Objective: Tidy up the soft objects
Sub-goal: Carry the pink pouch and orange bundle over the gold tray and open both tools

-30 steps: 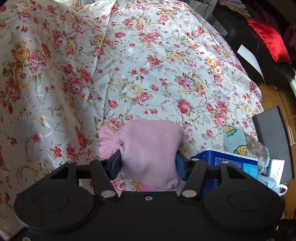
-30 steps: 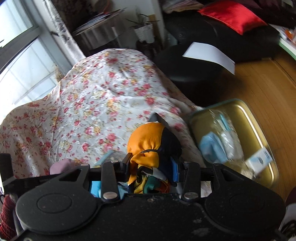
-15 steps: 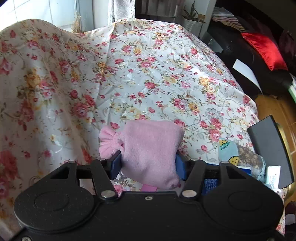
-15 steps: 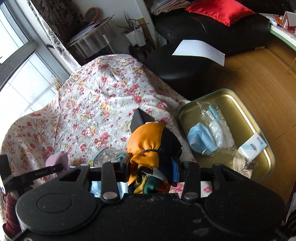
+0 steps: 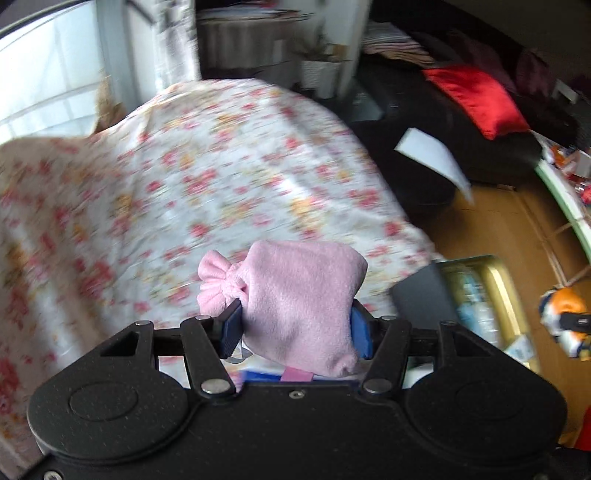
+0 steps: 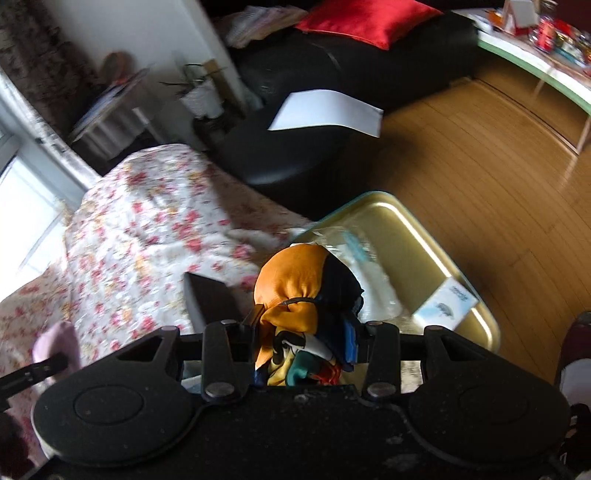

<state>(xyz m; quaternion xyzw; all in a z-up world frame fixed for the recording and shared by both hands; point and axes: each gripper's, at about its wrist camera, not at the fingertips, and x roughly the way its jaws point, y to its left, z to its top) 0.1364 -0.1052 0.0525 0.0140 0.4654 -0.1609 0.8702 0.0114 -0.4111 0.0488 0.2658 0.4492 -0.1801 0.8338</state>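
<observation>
- The left gripper [image 5: 295, 325] was clamped on a pink fleece pouch [image 5: 299, 302], its blue pads pressing both sides; the pouch's gathered, ruffled end stuck out to the left.
- Held up off the surface, the pouch hung over a floral cloth [image 5: 207, 192] that was smeared by motion blur.
- The right gripper [image 6: 301, 332] was closed tight on an orange and navy fabric bundle [image 6: 295, 284], cinched by a thin dark cord, with multicoloured printed cloth bunched below.
- That bundle sat in the air in front of a gold tray [image 6: 417, 236] with a teal rim, which stood just beside the floral cloth's edge.
- In the tray lay a clear plastic wrapper and a small white card [image 6: 445, 302] with blue print; its writing was too small to read.
- A dark flat panel [image 6: 210, 299] stood just left of the bundle.
- Behind lay a white sheet [image 6: 325, 114] on a black seat, and a red cushion [image 6: 365, 18].
</observation>
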